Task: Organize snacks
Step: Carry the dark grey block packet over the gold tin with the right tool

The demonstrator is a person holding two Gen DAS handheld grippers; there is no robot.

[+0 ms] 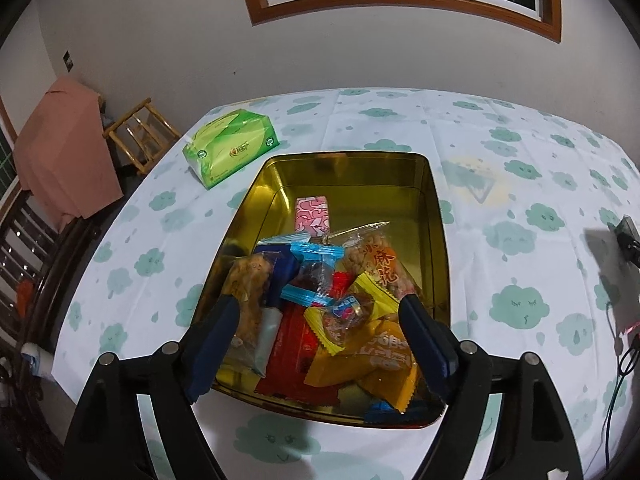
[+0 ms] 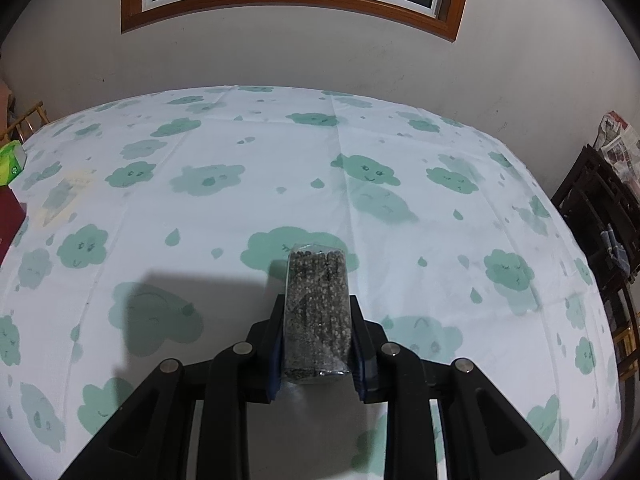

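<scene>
1. The left gripper (image 1: pixel 316 320) hangs over the near end of the gold tin (image 1: pixel 434 216), its jaws wide with nothing pressed between them. The wrapped snacks (image 1: pixel 320 280) lie heaped below.
2. The right gripper (image 2: pixel 316 340) has its jaws narrow, clamped on a clear packet of dark seeds (image 2: pixel 316 312) that juts forward above the cloud-print tabletop (image 2: pixel 240 200), well apart from the tin.
3. The step in hand looks like bringing that packet over to join the rest. It would go best with the left gripper clear of the tin's opening first.
4. The far half of the tin is nearly bare, with only a pink packet (image 1: pixel 312 214) there. That is probably the best landing spot, rather than on the heap.
5. The seed packet is a stiff, oblong block in glossy film, gripped on its long sides. It should stay level if lowered slowly and let go close to the tin floor.
6. A green tissue box (image 1: pixel 230 146) sits beside the tin's far left corner, out of the way.
</scene>
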